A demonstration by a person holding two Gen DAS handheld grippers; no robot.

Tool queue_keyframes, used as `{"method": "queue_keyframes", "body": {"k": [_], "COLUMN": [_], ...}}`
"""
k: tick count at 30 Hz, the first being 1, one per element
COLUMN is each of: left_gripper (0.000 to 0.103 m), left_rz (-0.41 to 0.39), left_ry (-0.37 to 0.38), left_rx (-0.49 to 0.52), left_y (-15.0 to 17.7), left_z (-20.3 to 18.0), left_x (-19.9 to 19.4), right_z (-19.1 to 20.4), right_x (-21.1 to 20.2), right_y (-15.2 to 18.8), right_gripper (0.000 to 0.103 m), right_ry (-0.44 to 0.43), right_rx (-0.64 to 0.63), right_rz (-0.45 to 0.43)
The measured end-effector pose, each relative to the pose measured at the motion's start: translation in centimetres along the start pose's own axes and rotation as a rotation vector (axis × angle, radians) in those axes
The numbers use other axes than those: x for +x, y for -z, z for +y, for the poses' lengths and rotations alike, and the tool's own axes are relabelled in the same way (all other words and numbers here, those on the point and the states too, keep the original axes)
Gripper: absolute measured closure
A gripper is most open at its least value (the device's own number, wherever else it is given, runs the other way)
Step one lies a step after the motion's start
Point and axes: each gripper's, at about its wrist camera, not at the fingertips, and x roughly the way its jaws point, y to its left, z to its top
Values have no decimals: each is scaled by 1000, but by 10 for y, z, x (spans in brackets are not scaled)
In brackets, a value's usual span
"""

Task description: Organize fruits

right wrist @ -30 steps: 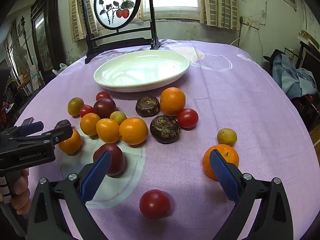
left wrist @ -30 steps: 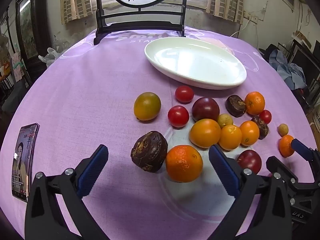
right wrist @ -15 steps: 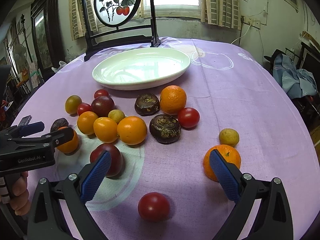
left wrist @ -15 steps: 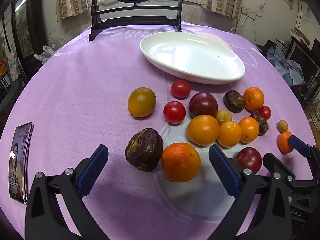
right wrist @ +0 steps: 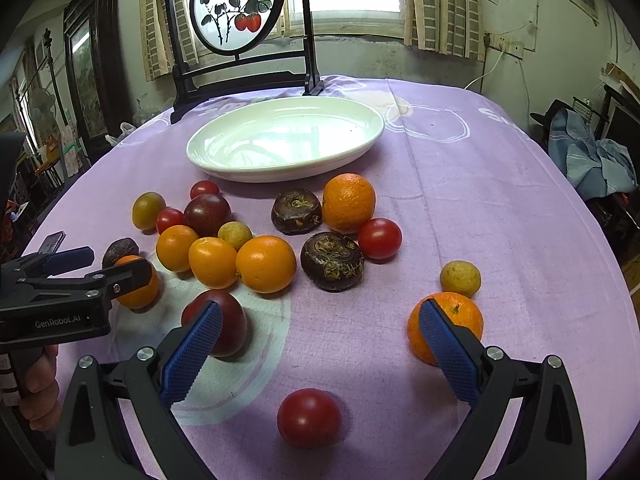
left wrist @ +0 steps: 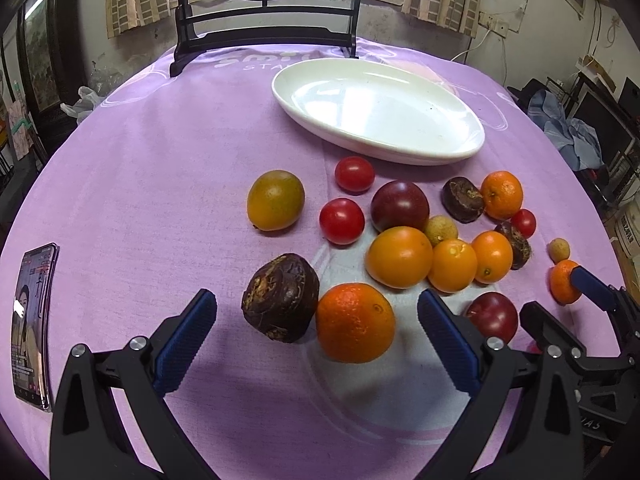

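Your left gripper hangs with its fingers spread wide and nothing held, and two fruits sit in the gap: a dark wrinkled fruit touching an orange. Close now and you will likely pinch both, or squeeze one out sideways so it rolls across the counter.

Your right gripper is just as wide and empty, with a red tomato lying low between the fingers. One blue pad sits in front of a dark red fruit, the other in front of a small orange, so a careless close could nudge either one.

The white plate stands empty beyond the pile; round fruit dropped on its shallow rim may roll back out.
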Motion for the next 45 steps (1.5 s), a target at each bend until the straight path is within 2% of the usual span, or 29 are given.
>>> {"method": "queue_keyframes", "body": {"k": [3,5,11,15,20,25,29,33,36,38,40,43,44,45], "left_gripper": [4,4,4,4,4,4,4,4,4,4,4,4,4,4], "left_rz": [27,52,75,60,67,61,18,43,68,71,69,64,64,67], "left_ry": [14,53,98,61,38,6,-9,19,27,27,26,22,21,22], "left_rx": [-24,-38,-45,-39,-62,-3,-4,-29,-11,9,26,31,31,30], "left_y": [-1,0,3,4,12,28,38,47,52,55,57,58,58,57], "left_z": [4,7,11,12,19,16,21,25,21,17,15,16,17,17], "left_x": [4,5,6,3,-3,-26,-47,-45,-39,-38,-39,-42,-42,-42], "right_z": [0,1,0,-1,4,-10,-21,-26,-20,-11,-2,8,9,11], "right_x": [-2,-4,-3,-12,-30,-45,-62,-69,-62,-52,-41,-21,-21,-18], "right_y": [0,-1,0,-1,0,-2,9,32,48,53,52,46,44,42], "right_gripper": [3,3,3,3,3,4,4,4,4,13,28,39,41,49], "right_ry": [-19,-27,-16,-18,10,28,38,86,55,44,36,14,4,-8], "right_rx": [4,5,9,18,-14,28,-7,-72,-93,-112,-134,-143,-140,-143], "right_rz": [-2,-12,-8,-41,-134,-151,-100,-14,57,99,132,174,162,160]}}
